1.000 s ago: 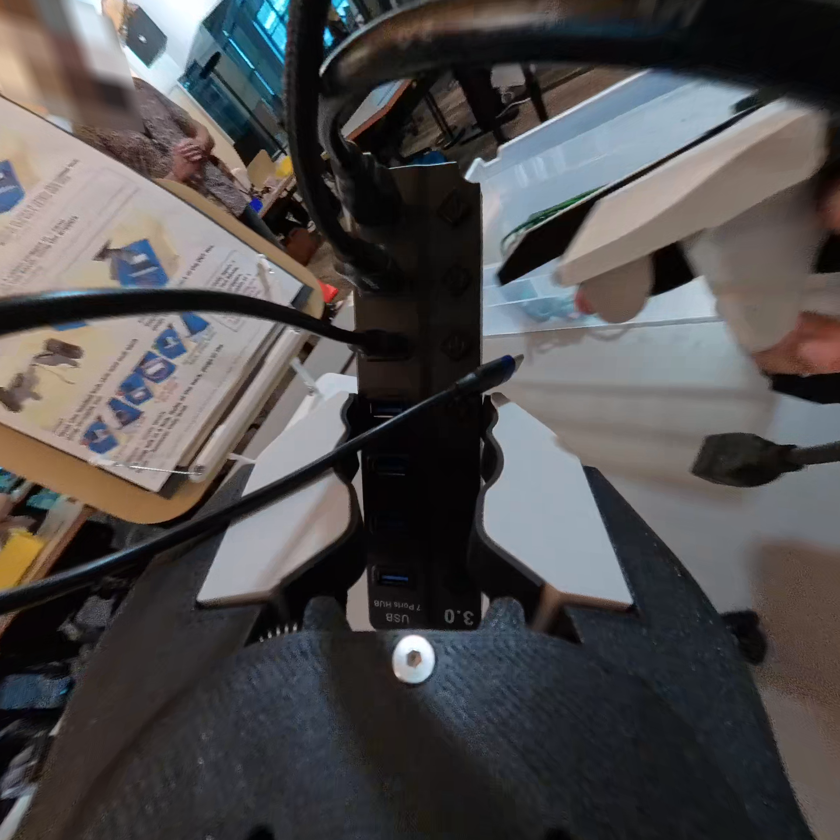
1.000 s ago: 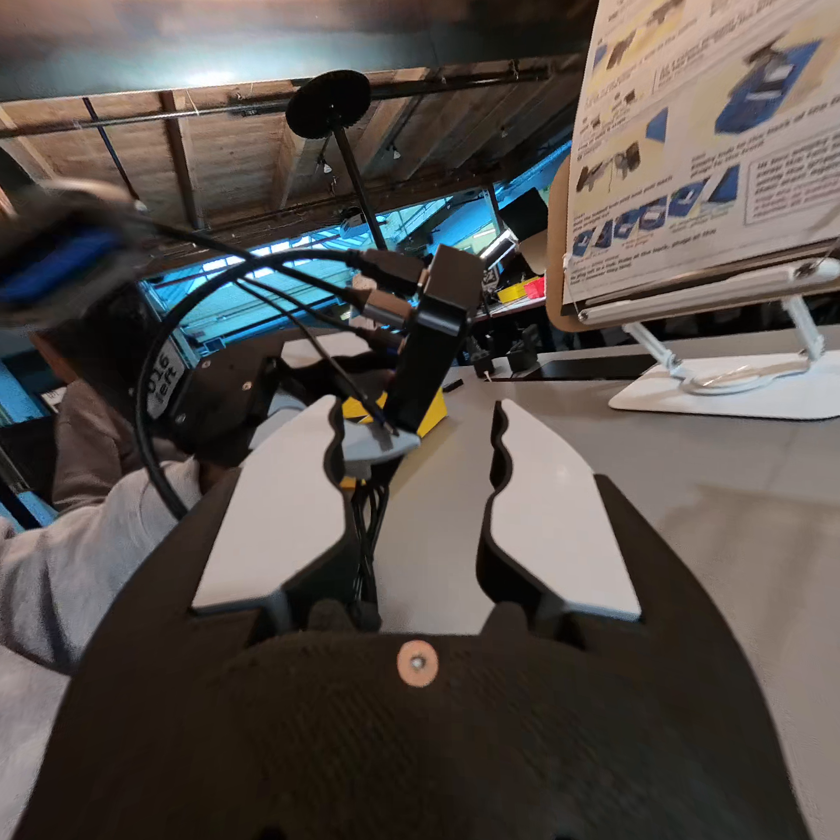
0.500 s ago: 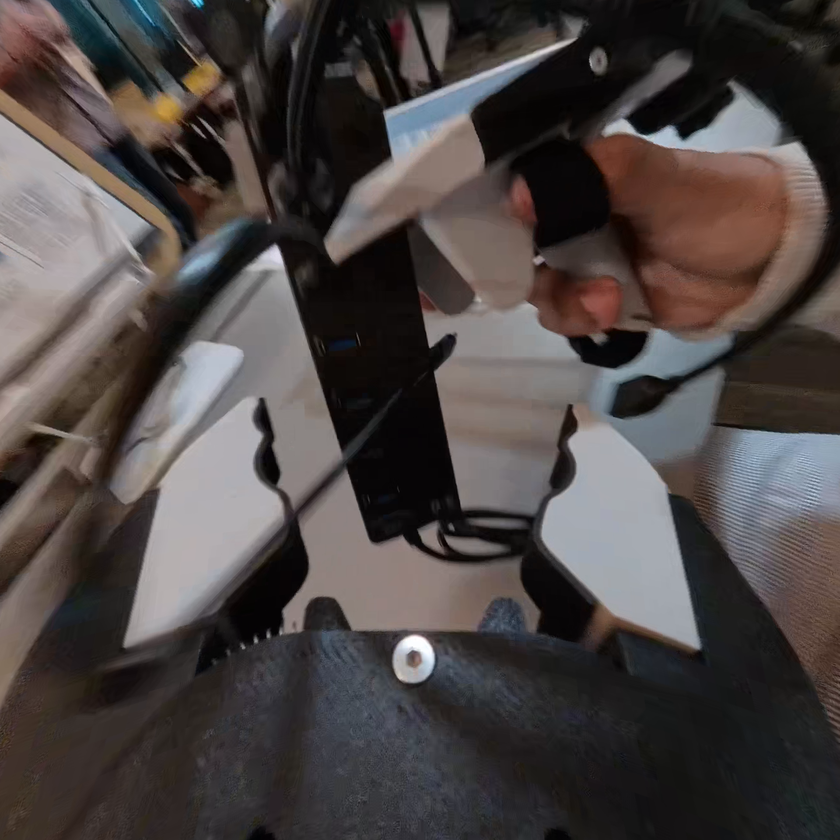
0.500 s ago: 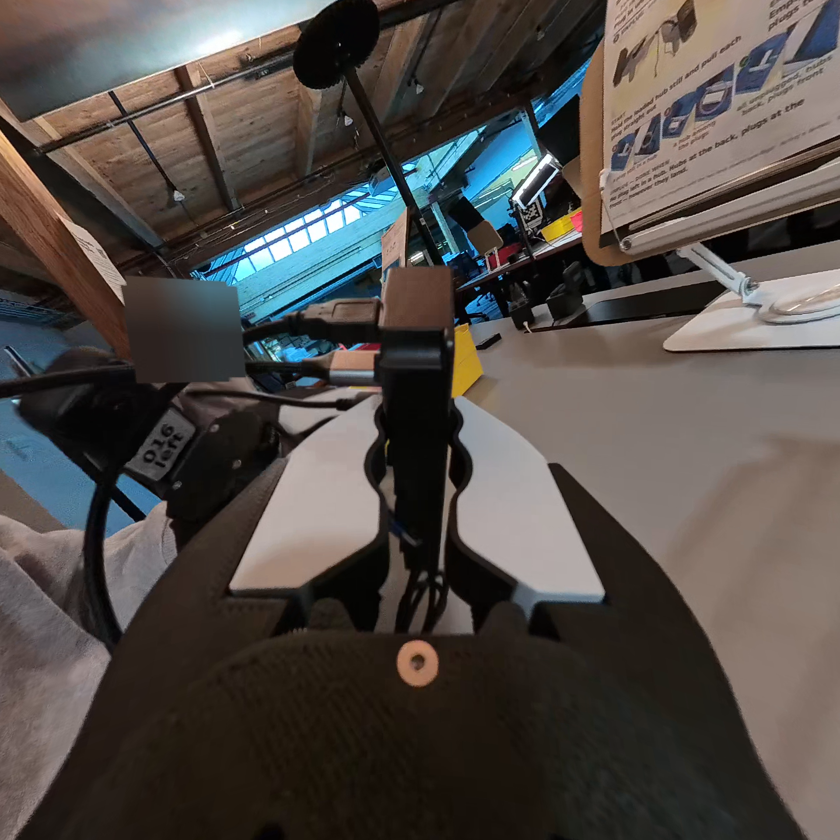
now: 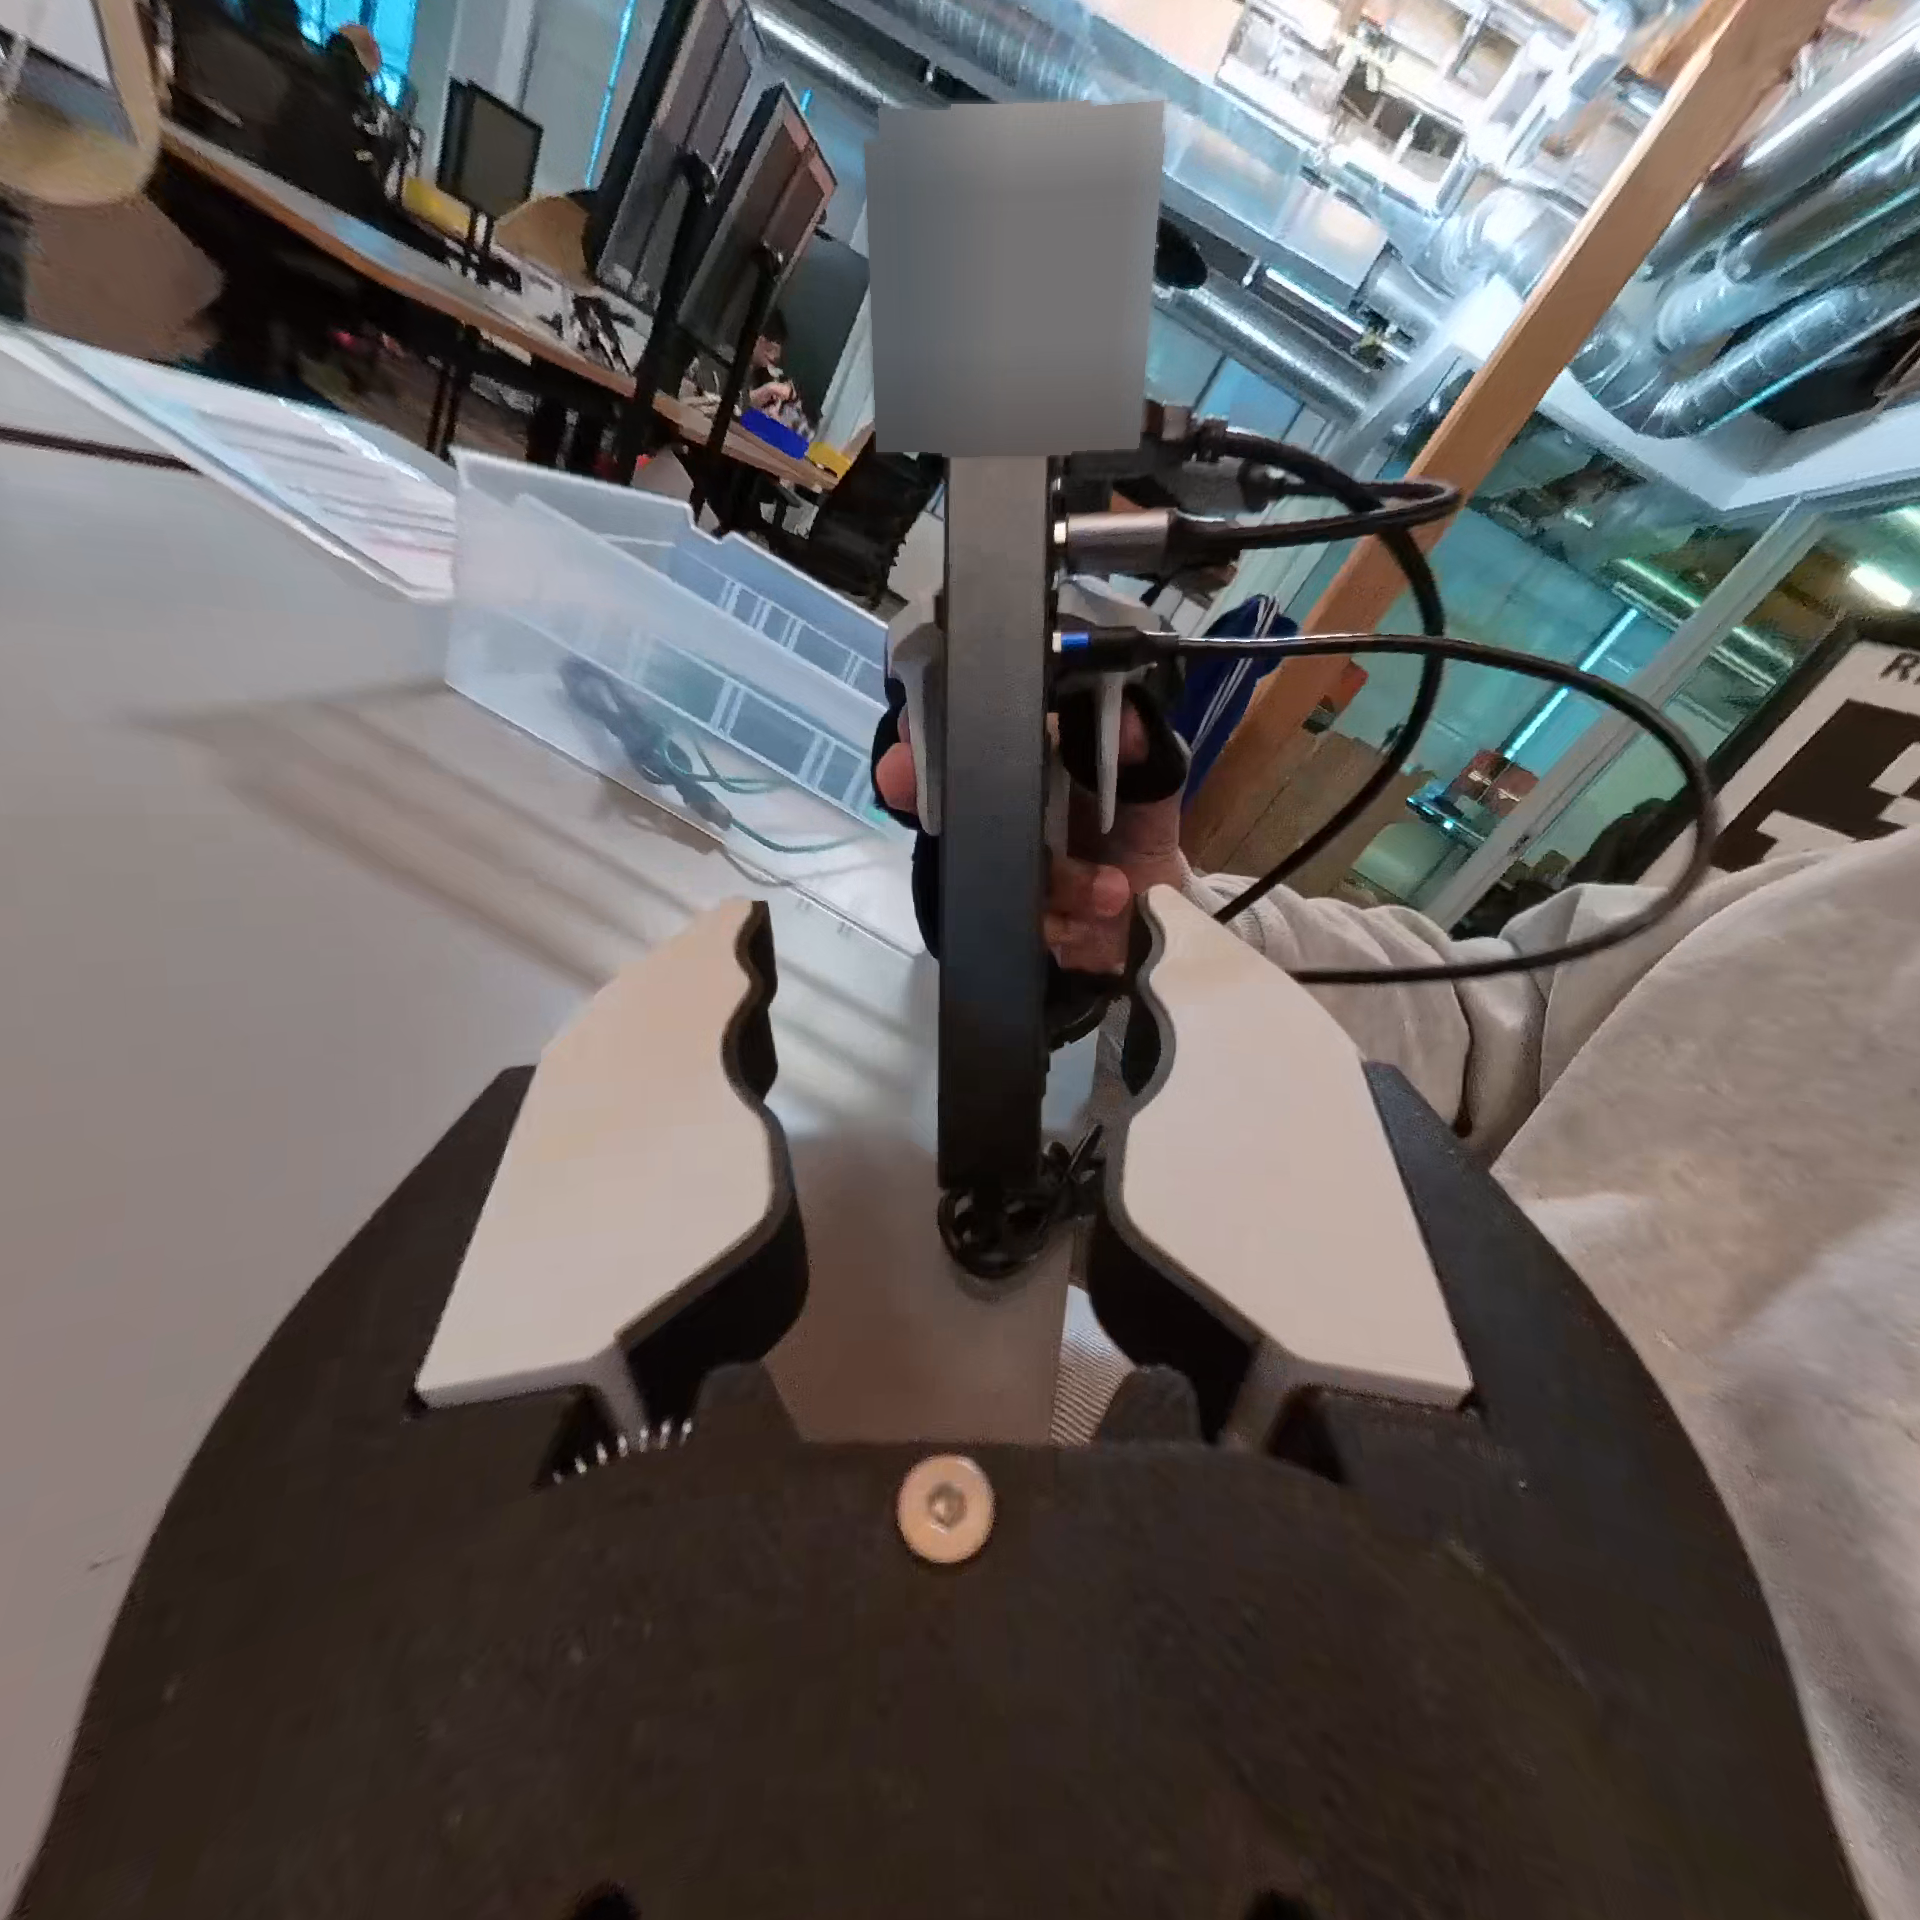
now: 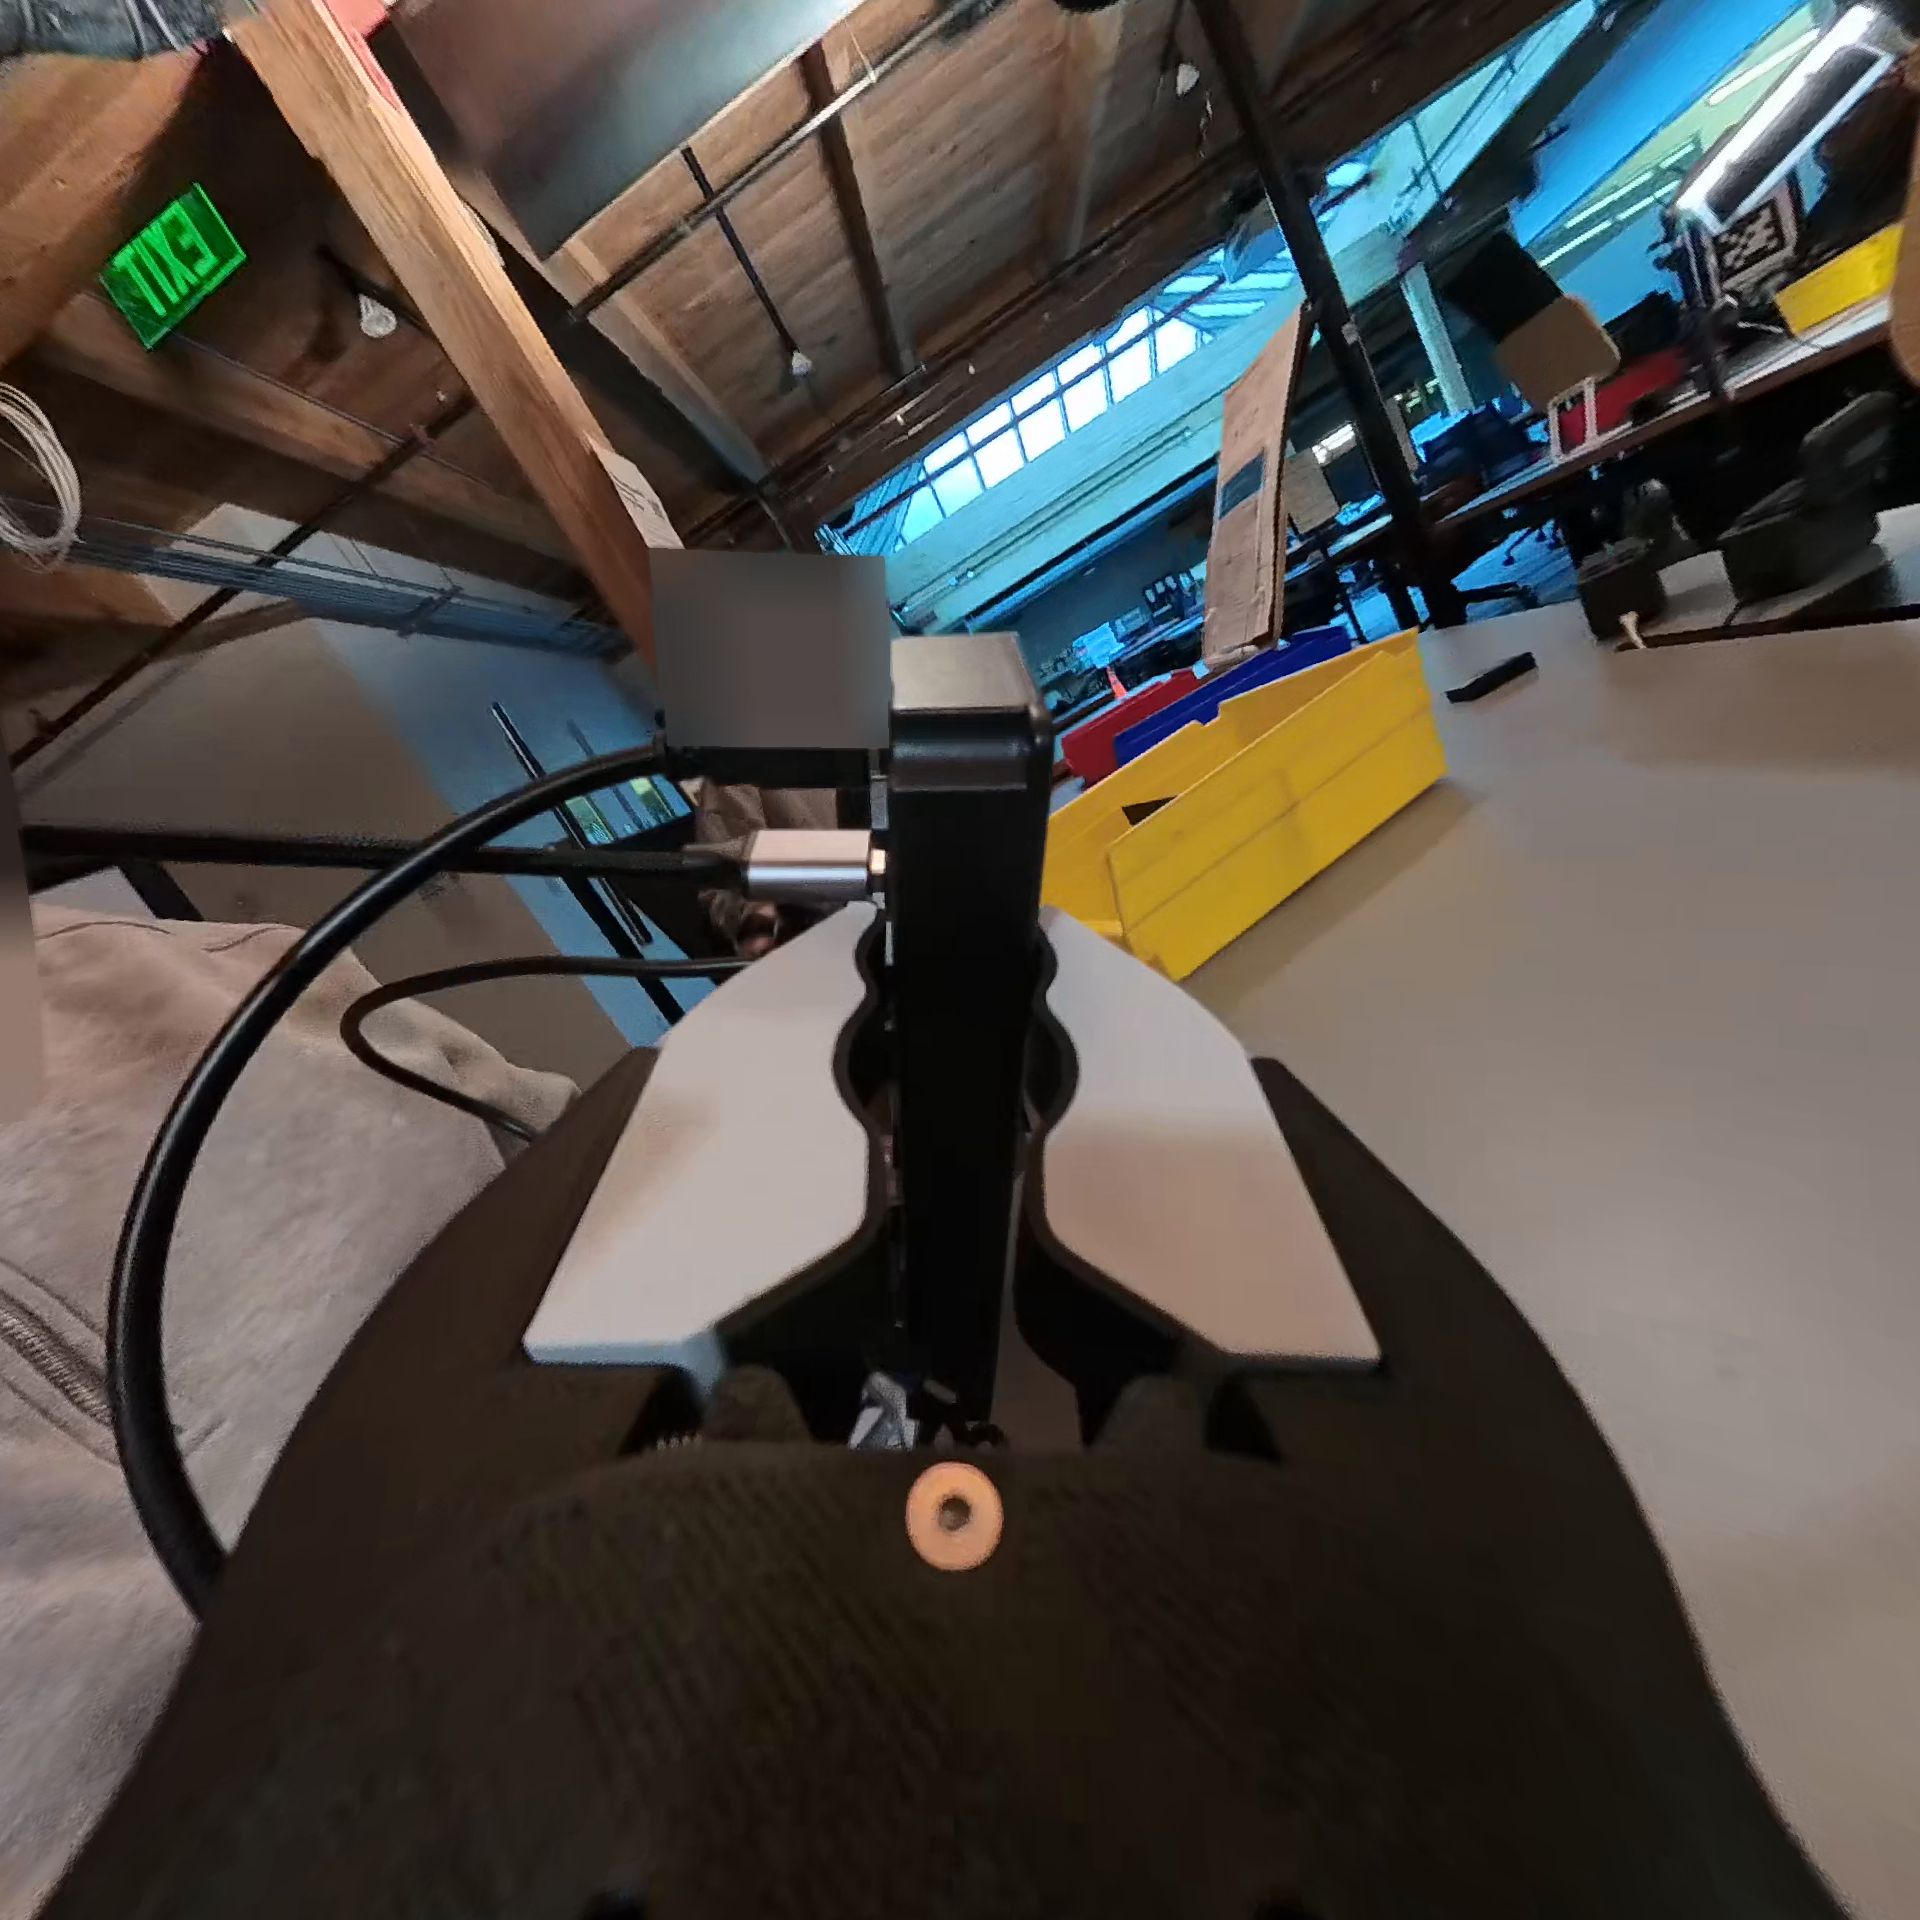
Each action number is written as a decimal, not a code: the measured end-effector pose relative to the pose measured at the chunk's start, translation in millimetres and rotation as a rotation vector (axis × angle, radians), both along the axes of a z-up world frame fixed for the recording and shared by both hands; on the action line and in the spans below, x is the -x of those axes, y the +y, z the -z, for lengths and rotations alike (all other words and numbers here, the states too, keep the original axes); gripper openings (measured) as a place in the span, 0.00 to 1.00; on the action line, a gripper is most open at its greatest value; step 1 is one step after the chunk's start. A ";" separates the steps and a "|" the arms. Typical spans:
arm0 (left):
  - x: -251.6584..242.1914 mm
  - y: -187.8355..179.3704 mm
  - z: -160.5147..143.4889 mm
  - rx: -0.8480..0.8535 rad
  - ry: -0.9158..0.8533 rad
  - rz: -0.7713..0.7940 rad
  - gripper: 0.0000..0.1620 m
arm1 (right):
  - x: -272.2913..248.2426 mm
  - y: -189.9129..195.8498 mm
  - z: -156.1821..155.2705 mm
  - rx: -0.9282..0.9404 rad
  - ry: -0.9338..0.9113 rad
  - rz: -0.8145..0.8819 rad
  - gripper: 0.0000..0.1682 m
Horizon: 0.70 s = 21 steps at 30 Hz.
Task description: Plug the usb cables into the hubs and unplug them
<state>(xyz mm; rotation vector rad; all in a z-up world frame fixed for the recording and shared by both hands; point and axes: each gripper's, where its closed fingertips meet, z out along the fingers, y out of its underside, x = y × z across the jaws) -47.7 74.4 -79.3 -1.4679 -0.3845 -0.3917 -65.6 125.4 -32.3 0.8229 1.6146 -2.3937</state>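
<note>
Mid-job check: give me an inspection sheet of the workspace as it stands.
Surface: pale table, mostly bare.
Job's things: black hub upright, plugs in its side.
Clutter: yellow bin; clear tray holding a cord.
Grippers: right gripper shut on hub; left gripper open, hub between its fingers, untouched.
Cables: silver plug and thin black cable plugged in, looping towards a grey sleeve.
Surroundings: workshop benches, wooden beams.

Timber ceiling beams, green exit sign, silver ducts, blue-lit windows, grey tabletop
</note>
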 end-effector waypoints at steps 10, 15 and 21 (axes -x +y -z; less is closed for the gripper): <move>-35.3 29.6 32.1 0.182 0.082 0.104 0.35 | -13.7 -30.8 11.1 -0.065 -0.033 -0.094 0.14; -34.3 28.5 22.2 0.122 0.060 0.093 0.31 | -23.5 -46.2 17.7 -0.123 -0.032 -0.152 0.14; -36.5 24.8 18.6 0.093 0.101 0.104 0.19 | -26.4 -52.9 23.9 -0.132 -0.060 -0.189 0.15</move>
